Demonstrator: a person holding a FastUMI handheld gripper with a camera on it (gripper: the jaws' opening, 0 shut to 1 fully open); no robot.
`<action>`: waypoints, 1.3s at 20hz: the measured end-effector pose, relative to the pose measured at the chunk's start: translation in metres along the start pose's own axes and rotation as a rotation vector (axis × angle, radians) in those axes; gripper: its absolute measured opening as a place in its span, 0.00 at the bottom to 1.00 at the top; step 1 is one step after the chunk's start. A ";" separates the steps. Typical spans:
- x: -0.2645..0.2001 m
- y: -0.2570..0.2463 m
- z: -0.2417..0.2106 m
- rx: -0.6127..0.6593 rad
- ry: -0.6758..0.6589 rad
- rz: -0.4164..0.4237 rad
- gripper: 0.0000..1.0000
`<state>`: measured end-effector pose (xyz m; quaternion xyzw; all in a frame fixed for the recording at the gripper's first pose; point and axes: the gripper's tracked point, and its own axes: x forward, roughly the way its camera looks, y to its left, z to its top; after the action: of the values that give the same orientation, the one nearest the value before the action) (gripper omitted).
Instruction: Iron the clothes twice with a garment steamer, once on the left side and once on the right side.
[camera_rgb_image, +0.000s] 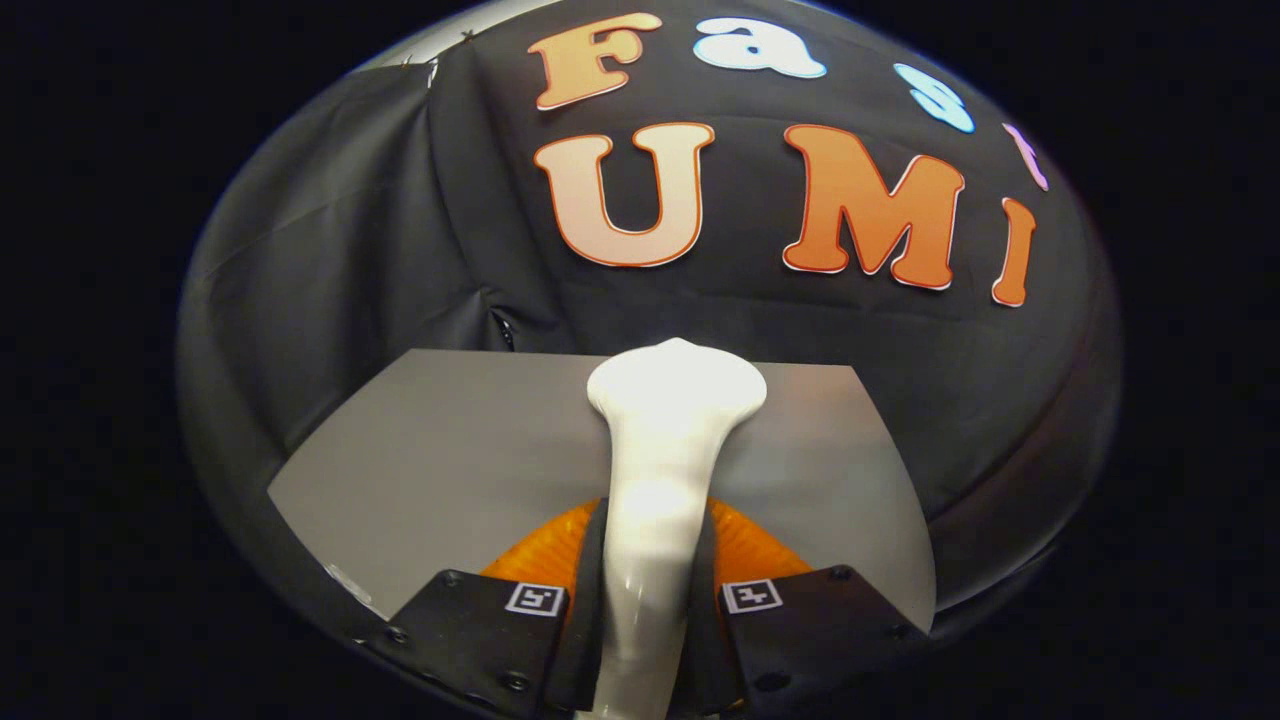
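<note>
Glossy white plastic runs up between the fingers: the garment steamer (660, 480) sits in the gripper (655, 600), whose jaws are clamped on its slim handle from both sides. Its flared head points forward, over the far edge of a grey table (450, 450). Beyond that edge hangs only the booth's black cloth wall (350, 250); no garment can be made out from here. To iron well, I judge, the grip should stay firm so the handle cannot twist. The head should meet the fabric flat, then travel slowly and evenly down one side before the other.
</note>
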<state>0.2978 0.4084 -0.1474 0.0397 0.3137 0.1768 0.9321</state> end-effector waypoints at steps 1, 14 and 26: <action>-0.005 0.005 0.002 -0.014 -0.018 0.009 0.43; -0.126 0.047 0.030 -0.200 -0.338 0.145 0.42; -0.319 0.061 0.028 -0.284 -0.615 0.245 0.42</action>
<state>0.0592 0.3533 0.0682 -0.0018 -0.0162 0.3090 0.9509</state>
